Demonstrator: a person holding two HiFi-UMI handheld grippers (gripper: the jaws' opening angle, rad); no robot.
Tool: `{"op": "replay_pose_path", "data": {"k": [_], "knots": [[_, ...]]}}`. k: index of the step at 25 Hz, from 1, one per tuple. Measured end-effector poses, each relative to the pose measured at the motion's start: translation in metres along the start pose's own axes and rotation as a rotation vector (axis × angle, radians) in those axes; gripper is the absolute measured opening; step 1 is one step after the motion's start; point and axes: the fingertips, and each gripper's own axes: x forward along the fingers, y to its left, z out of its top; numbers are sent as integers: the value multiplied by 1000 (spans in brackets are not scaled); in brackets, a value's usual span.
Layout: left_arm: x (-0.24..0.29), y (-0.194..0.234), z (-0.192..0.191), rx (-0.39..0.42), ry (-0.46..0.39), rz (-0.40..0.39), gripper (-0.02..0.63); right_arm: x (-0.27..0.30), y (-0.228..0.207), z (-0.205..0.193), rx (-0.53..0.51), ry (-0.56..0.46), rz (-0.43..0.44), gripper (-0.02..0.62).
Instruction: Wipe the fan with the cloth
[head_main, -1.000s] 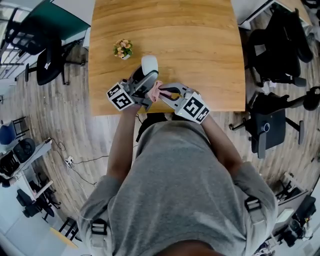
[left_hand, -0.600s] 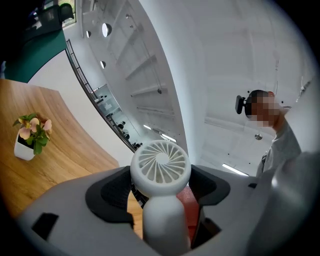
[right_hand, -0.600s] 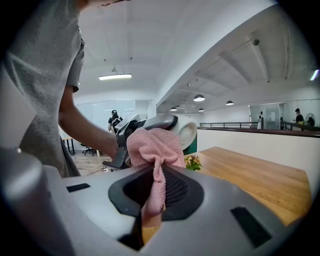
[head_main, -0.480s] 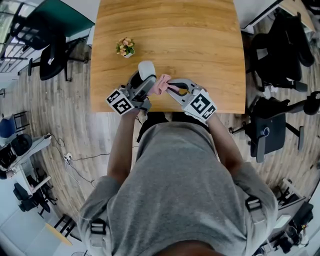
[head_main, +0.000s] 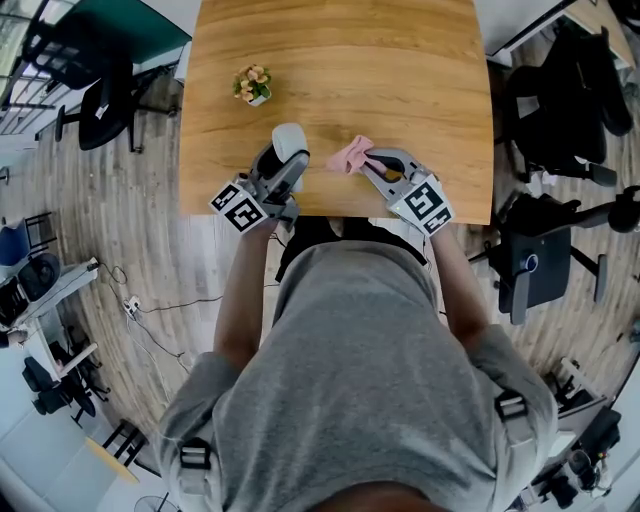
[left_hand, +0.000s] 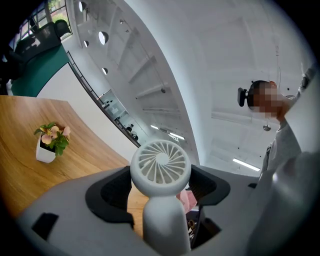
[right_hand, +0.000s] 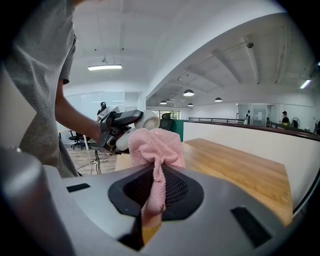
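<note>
Tabletop (head_main: 400, 60): cloth (head_main: 349, 155) in right tongs (head_main: 369, 158)

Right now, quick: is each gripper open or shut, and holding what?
Left gripper: jaws shut on the fan.
Right gripper: jaws shut on the pink cloth.
</note>
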Motion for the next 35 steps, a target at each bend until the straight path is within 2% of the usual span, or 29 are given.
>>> {"op": "replay_pose_path", "data": {"k": [6, 11, 21, 35], "knots": [[-1, -1, -12, 99, 82, 32, 368, -9, -11, -16, 12, 36, -47, 35], [1, -3, -25, 190, 159, 27, 368, -10, -16, -25, -4, 56, -70, 34], [2, -1, -44, 283, 266, 21, 368, -4, -19, -32, -10, 91, -88, 34], [-5, 16, -51, 275, 311, 32, 368, 3, -23, -42, 12, 124, -123, 34]]}}
